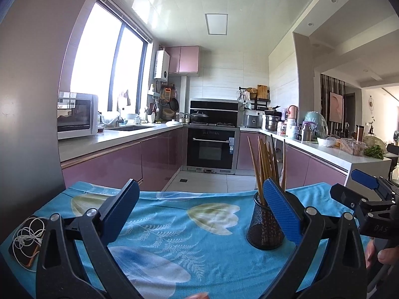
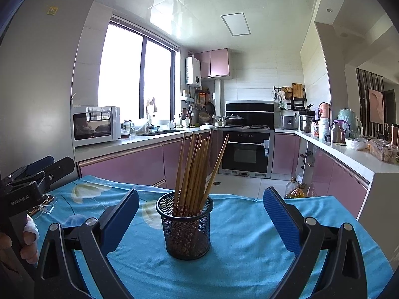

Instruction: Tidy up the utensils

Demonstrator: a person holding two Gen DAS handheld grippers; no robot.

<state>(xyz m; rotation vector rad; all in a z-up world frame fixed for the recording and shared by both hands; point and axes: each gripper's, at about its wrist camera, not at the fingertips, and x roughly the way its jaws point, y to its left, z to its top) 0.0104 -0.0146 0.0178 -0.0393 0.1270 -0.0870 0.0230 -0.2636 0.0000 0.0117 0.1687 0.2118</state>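
Note:
A black mesh cup (image 2: 187, 226) stands upright on a blue flowered cloth (image 2: 249, 239) and holds several brown wooden chopsticks (image 2: 197, 164), tips up. It also shows in the left wrist view (image 1: 264, 220), partly behind my left gripper's right finger (image 1: 281, 214). My left gripper (image 1: 200, 206) is open and empty, left of the cup. My right gripper (image 2: 200, 214) is open and empty, with the cup straight ahead between its fingers, apart from both pads. The right gripper also shows at the right edge of the left wrist view (image 1: 359, 194).
A phone with white earphones (image 1: 26, 239) lies at the cloth's left edge. Beyond the table is a kitchen with pink cabinets, an oven (image 2: 245, 152), a microwave (image 2: 96, 125) and a cluttered right counter (image 2: 349, 144). Oil bottles (image 2: 296, 189) stand on the floor.

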